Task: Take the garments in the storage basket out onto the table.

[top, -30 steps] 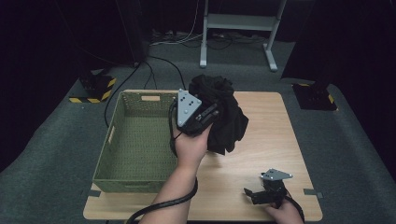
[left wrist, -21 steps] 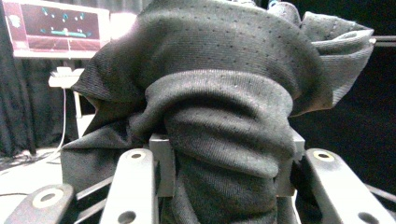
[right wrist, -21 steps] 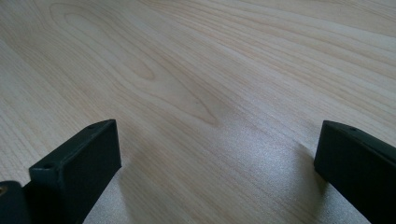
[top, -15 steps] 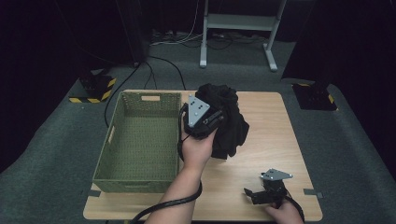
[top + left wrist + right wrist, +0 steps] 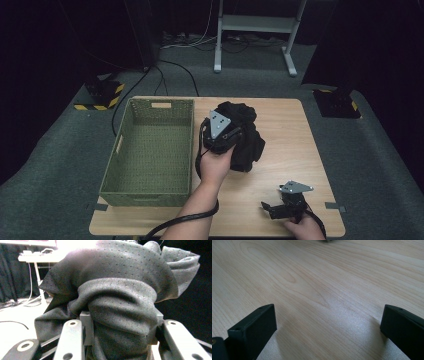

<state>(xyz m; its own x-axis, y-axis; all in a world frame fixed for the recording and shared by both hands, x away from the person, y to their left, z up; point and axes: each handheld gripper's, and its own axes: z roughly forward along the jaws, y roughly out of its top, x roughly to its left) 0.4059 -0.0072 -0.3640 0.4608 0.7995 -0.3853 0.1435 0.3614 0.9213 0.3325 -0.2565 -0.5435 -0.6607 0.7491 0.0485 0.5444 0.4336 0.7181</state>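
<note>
Wood table (image 5: pixel 280 120) on grey carpet (image 5: pixel 65 150), dark room; black cloth (image 5: pixel 247 137) beside basket (image 5: pixel 150 145), clamped in left gripper (image 5: pixel 227 137); right gripper (image 5: pixel 270 210) apart.

Your left gripper (image 5: pixel 226 136) hides its own jaw tips in the high view, buried in the dark garment (image 5: pixel 243 137), whose folds merge into one black mass there. In the left gripper view the garment (image 5: pixel 117 302) runs off the frame at 12 and 6 o'clock. Your right gripper (image 5: pixel 327 327) has both jaws cut off at the lower edge.
</note>
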